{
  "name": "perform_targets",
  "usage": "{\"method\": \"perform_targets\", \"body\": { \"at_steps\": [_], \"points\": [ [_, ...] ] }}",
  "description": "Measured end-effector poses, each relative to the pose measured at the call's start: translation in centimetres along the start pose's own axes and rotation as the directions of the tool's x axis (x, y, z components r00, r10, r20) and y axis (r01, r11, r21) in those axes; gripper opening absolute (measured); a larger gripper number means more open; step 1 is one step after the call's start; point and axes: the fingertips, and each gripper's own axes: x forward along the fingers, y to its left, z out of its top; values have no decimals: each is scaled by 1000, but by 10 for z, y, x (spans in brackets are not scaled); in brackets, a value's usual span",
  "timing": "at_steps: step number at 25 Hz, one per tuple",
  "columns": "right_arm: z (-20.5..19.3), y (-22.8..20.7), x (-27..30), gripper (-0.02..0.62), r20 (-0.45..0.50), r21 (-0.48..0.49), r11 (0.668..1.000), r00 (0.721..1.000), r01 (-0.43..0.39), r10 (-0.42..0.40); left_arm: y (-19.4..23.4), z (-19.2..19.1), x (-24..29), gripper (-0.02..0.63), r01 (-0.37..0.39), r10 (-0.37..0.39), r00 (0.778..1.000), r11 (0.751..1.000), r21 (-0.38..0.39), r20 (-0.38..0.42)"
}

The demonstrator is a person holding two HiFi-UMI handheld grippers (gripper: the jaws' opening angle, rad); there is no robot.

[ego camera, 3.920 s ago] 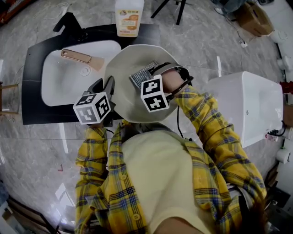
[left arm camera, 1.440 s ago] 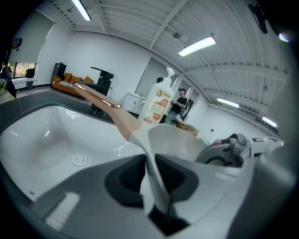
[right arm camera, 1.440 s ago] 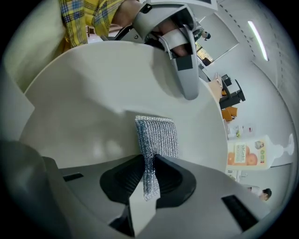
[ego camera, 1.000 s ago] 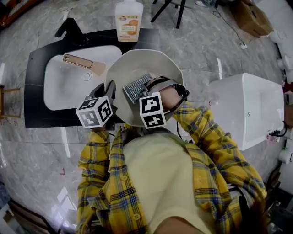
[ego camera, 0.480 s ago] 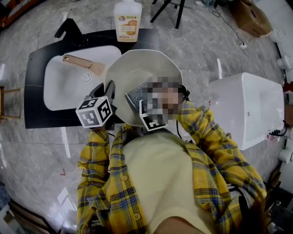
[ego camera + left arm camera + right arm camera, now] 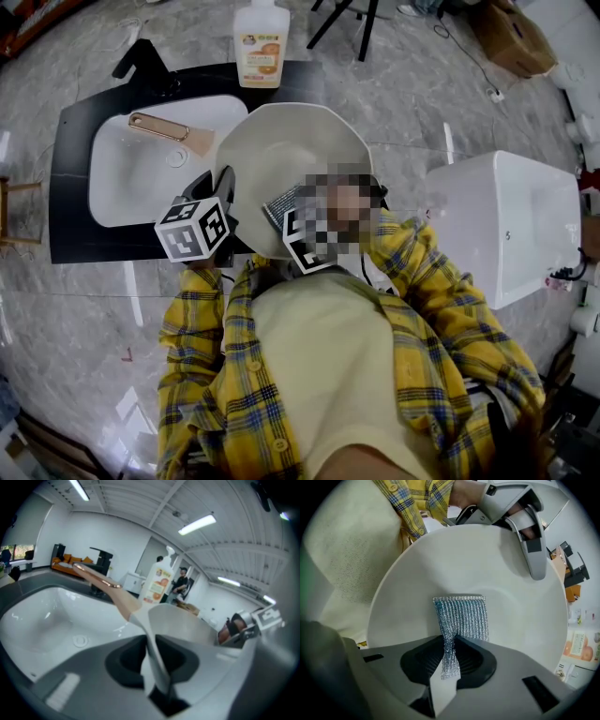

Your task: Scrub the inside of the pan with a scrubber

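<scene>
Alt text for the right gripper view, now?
The right gripper pinches a silver mesh scrubber against the inside of a white pan. The left gripper clamps the pan's far rim, near a yellow plaid sleeve.

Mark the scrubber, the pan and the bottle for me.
scrubber (image 6: pixel 461 616), right gripper view, middle of its silver mesh.
pan (image 6: pixel 286 141), head view, bare inside wall.
bottle (image 6: pixel 262 47), head view, its label.
</scene>
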Motion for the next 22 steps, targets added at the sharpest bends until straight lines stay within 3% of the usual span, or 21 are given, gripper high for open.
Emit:
{"method": "perform_targets", "body": {
  "at_steps": [12, 22],
  "points": [
    [2, 17, 0, 78, 11, 7, 995, 995, -102, 102, 2, 1, 0, 51, -13, 13, 1000, 1000, 23, -1],
    [-2, 5, -12, 80, 63, 50, 999, 998, 12, -16, -1, 4, -3, 52, -35, 35, 999, 997, 74, -1]
  ]
}}
